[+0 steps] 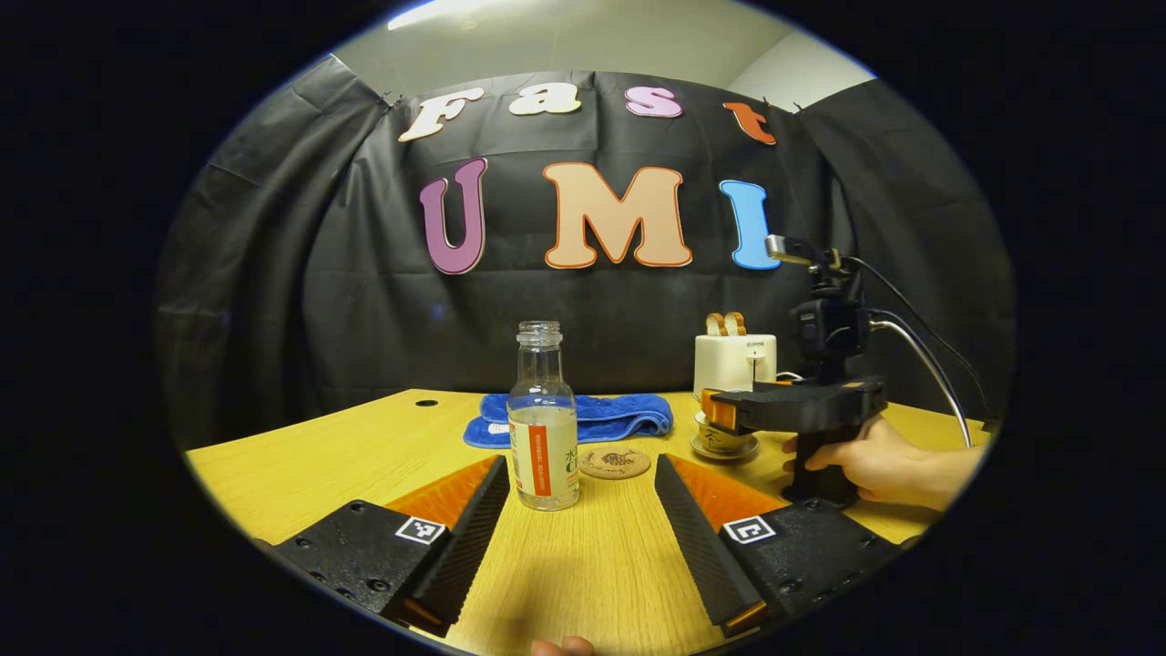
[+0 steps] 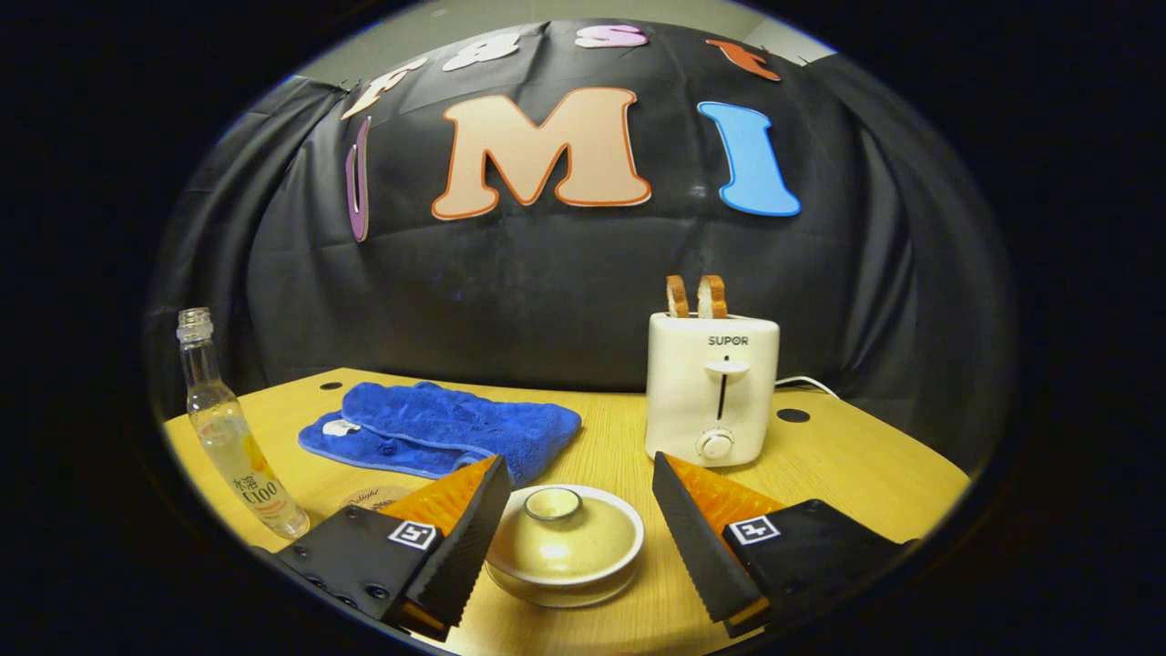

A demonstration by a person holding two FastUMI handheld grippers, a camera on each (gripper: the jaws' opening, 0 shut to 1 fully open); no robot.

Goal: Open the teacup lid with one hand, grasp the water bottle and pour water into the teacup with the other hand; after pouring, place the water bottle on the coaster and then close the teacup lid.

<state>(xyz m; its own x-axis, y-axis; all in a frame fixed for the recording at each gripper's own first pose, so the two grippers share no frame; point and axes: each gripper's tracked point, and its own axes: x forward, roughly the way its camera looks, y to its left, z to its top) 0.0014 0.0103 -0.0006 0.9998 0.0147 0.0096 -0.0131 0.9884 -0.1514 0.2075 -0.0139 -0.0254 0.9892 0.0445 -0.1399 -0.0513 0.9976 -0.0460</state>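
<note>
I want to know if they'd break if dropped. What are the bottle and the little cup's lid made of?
The water bottle looks like clear glass or hard plastic: you can see through it, and it glints. The teacup lid looks like glazed ceramic: a smooth, cream surface with a shiny light spot. Ceramic would likely chip.

A black cloth wall (image 2: 565, 273) (creased, pinned at its top corners) closes the booth behind a yellow wooden desk (image 2: 865, 474). Above the cloth shows a pale ceiling (image 1: 547, 46) with a bright light strip (image 1: 437, 13).
</note>
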